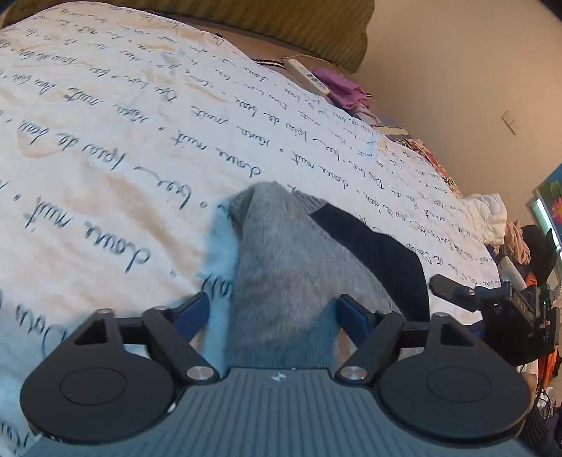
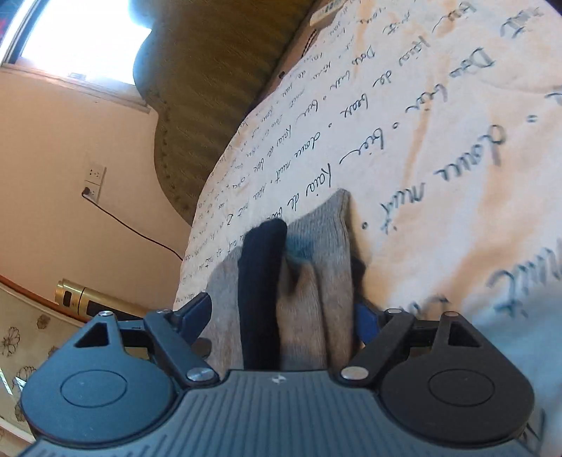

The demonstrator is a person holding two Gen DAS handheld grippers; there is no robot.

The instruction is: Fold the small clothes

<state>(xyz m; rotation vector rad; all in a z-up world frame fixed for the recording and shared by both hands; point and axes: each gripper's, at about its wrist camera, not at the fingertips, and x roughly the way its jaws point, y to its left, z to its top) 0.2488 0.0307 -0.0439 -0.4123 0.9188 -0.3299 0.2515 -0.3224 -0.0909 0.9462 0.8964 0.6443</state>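
Note:
A grey sock [image 1: 281,263] with a dark navy part [image 1: 379,253] lies bunched on a white bedspread [image 1: 140,140] printed with script. A pale blue edge of cloth [image 1: 221,246] shows at its left. My left gripper [image 1: 274,309] stands open over the near end of the sock, its blue pads apart on either side. In the right wrist view the same grey sock [image 2: 316,274] and navy part [image 2: 261,281] lie between the wide-open jaws of my right gripper [image 2: 281,313]. The right gripper [image 1: 491,298] also shows at the right edge of the left wrist view.
A white remote [image 1: 309,75] and a purple cloth [image 1: 340,88] lie at the far edge of the bed. A green cushion [image 1: 246,21] sits behind. Piled clothes [image 1: 491,218] fill the right side. A wall socket with a cable [image 2: 93,182] and a gold cylinder [image 2: 91,298] are beside the bed.

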